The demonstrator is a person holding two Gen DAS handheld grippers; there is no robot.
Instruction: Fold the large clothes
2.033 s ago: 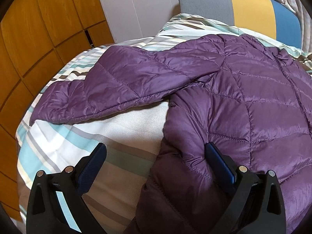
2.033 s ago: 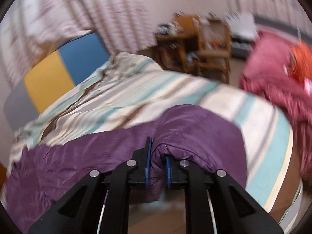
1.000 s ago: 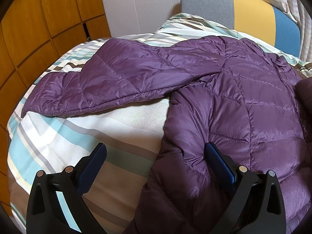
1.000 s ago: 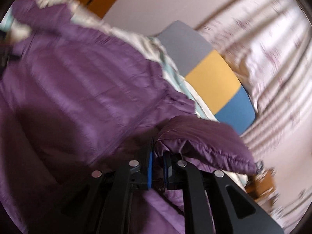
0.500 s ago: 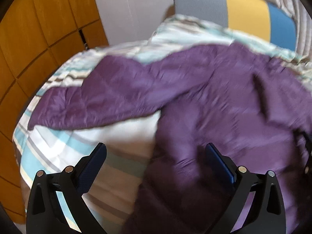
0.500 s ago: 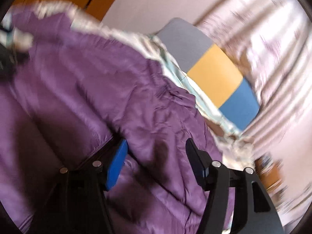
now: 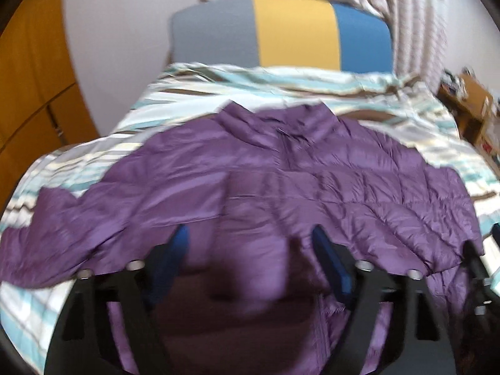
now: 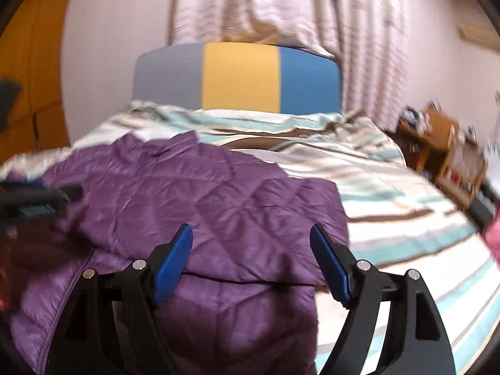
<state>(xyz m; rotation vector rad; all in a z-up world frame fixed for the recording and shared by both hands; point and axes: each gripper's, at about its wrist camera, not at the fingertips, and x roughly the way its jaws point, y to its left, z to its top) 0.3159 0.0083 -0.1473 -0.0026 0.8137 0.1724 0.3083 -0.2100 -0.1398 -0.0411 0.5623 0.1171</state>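
A purple quilted jacket (image 7: 312,187) lies front-up on the striped bed cover (image 7: 281,84), collar toward the headboard. Its left sleeve (image 7: 62,228) stretches out to the left. The other sleeve (image 8: 250,193) lies folded across the body. My left gripper (image 7: 250,243) hovers over the jacket's lower middle with its jaws closing; the pads press on nothing. My right gripper (image 8: 250,243) hangs over the folded sleeve with its jaws opening and nothing gripped. Each gripper shows at the edge of the other's view: the right gripper (image 7: 481,265), the left gripper (image 8: 40,200).
A grey, yellow and blue headboard (image 7: 281,31) stands at the bed's far end, curtains behind it. Wooden wardrobe doors (image 7: 31,78) line the left side. A cluttered wooden side table (image 8: 443,156) and pink cloth (image 8: 493,237) lie to the right.
My right gripper carried the sleeve over the jacket, let it go and rolled upright. My left gripper swung from the jacket's left side to over its middle, and its jaws narrowed.
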